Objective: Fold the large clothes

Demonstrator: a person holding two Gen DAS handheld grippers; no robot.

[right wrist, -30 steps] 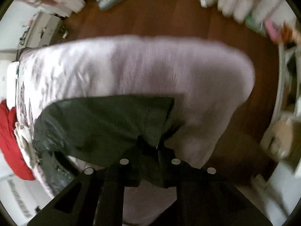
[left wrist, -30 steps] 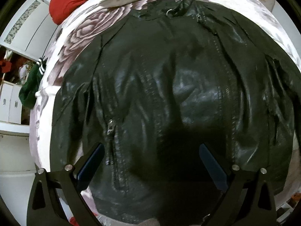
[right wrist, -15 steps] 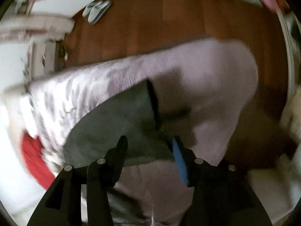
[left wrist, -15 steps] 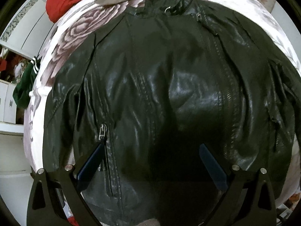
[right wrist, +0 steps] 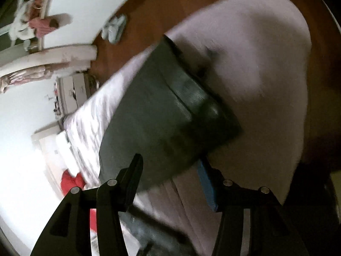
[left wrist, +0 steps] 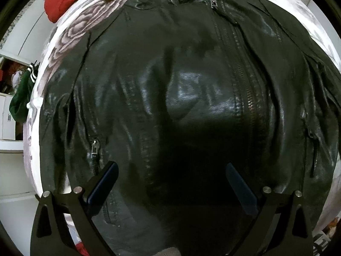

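A bed (left wrist: pixel 70 32) with a rose-printed cover fills both views, showing as a pale band around the edges of the left wrist picture and as a blurred pinkish sweep across the right wrist picture (right wrist: pixel 255 53). Spread flat on it, a black leather jacket (left wrist: pixel 181 98) takes up nearly the whole left wrist frame, collar at the top, front zip running down right of centre, a pocket zip at lower left. In the right wrist view a dark part of the jacket (right wrist: pixel 157 119) lies across the middle of the frame (too blurred to tell which part). A red cloth (left wrist: pixel 64 0) sits at the upper left above the collar, and a green garment with white stripes (left wrist: pixel 21 100) hangs at the left edge. The left gripper (left wrist: pixel 169 177) hovers over the lower front of the jacket, fingers spread wide, holding nothing. The right gripper (right wrist: pixel 170 177) is also parted, with the jacket's near edge just between its fingers, though no grip is visible
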